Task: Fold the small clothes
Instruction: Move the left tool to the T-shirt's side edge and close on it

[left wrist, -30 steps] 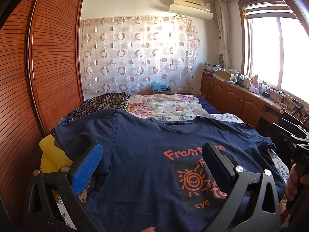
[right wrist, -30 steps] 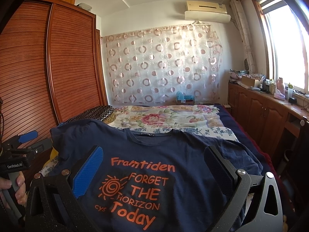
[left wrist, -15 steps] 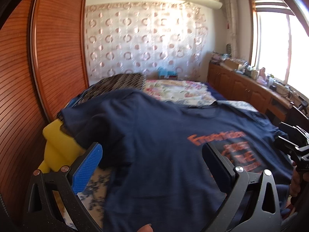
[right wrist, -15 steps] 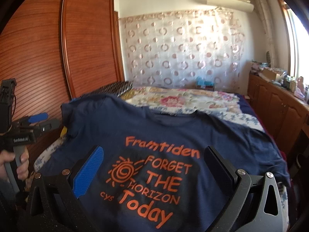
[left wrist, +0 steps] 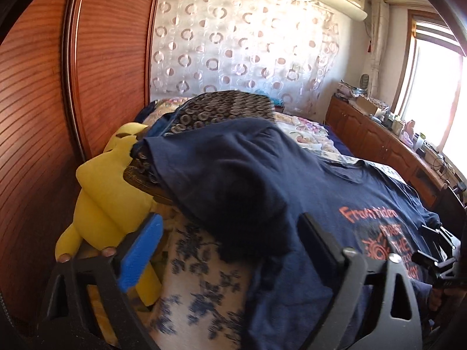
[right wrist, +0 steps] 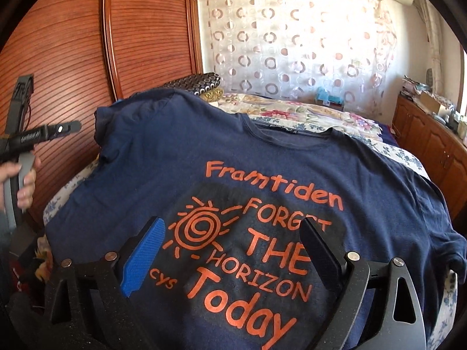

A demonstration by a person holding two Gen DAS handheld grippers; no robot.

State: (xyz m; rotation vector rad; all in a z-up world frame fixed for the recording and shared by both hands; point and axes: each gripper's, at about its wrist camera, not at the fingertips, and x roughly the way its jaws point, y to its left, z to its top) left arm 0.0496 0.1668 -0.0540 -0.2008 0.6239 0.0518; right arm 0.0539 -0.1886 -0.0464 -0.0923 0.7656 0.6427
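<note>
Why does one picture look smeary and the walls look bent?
Left wrist view: motion blur smears the floral bedsheet and navy printed T-shirt; the window is blown out white. Right wrist view: sharper; fisheye bends the brown slatted wardrobe.

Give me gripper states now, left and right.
Left gripper: open, jaws just closing, holding nothing, above the T-shirt sleeve.
Right gripper: open, jaws just closing, empty.

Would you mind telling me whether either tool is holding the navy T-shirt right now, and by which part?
Nothing is held: the left tool and right tool both stand open above the navy T-shirt, which lies spread on the bed.
</note>
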